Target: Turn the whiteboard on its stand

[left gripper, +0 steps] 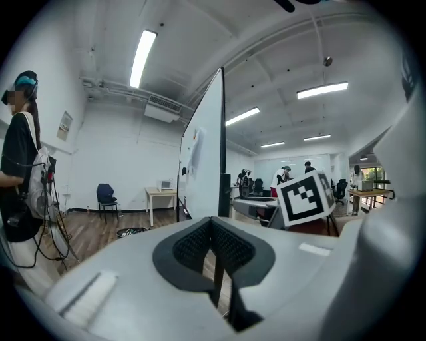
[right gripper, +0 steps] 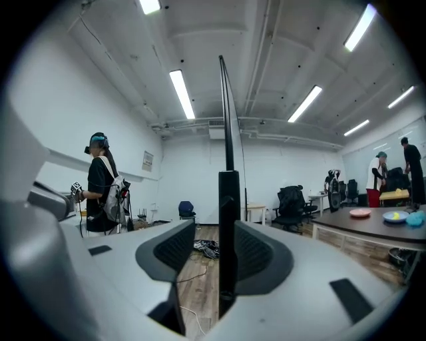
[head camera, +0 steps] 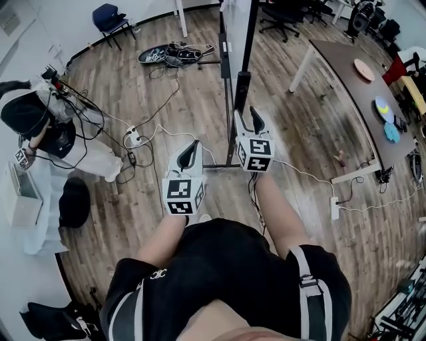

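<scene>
Right claw [right gripper: 214, 252] stands released astride the edge post [right gripper: 228, 213] of our whiteboard [right gripper: 225, 120], upright on the floor; left claw [left gripper: 213, 248] is clenched, empty. Next, we think: clamp and swing it.

whiteboard [left gripper: 203, 153]: white face, black edge | stand post [right gripper: 228, 226]: black | left gripper [head camera: 192, 152], right gripper [head camera: 247, 120]: pale grey shells, black ribbed pads, black-and-white square markers | floor [head camera: 200, 86]: brown wood planks | chair [head camera: 108, 16]: dark blue | table [head camera: 346, 73]: dark brown top, white legs | plate [head camera: 364, 69]: pink | person's top [head camera: 226, 266]: black, white stripes
</scene>
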The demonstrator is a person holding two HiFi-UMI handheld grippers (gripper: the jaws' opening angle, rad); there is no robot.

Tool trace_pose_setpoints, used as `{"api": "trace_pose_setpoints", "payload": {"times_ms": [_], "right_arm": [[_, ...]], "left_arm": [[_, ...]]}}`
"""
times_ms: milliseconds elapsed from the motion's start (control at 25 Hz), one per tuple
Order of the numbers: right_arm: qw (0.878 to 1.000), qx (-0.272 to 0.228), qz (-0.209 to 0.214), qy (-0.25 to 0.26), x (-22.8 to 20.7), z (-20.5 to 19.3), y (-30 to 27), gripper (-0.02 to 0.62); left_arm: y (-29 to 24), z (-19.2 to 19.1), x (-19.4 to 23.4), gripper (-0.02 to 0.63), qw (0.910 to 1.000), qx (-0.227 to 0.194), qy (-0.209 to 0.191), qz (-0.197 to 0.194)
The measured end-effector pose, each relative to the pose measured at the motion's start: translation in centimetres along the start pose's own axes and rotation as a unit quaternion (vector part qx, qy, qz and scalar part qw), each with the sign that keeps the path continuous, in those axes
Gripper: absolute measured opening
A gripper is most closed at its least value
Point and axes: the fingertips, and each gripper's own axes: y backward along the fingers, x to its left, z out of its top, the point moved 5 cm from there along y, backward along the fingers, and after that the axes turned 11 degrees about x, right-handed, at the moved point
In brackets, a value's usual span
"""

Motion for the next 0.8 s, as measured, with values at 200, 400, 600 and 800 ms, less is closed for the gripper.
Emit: {"api": "trace_pose_setpoints", "payload": {"times_ms": [200, 400, 600, 800], "right_arm": [[1.000, 0.016, -0.022, -0.004, -1.4, 0.0, -3.5, 0.209], [0.999, 0.042, -0.028, -0.007, -1.8, -0.7, -6.6, 0.218], [0.997, 0.067, -0.041, -0.018, -2.4, -1.5, -8.5, 0.219], [0.995, 0.083, -0.047, -0.032, -2.9, -2.1, -9.7, 0.219]], "left_arm": [[0.0, 0.0, 0.8, 0.011, 0.9999, -0.001, 0.004, 0.009], [0.4, -0.2, 2.0, 0.011, 0.9996, -0.001, 0.011, 0.025], [1.0, -0.3, 2.7, 0.011, 0.9993, -0.001, 0.013, 0.036], [1.6, -0.8, 3.5, 0.011, 0.9989, 0.000, 0.017, 0.044]]}}
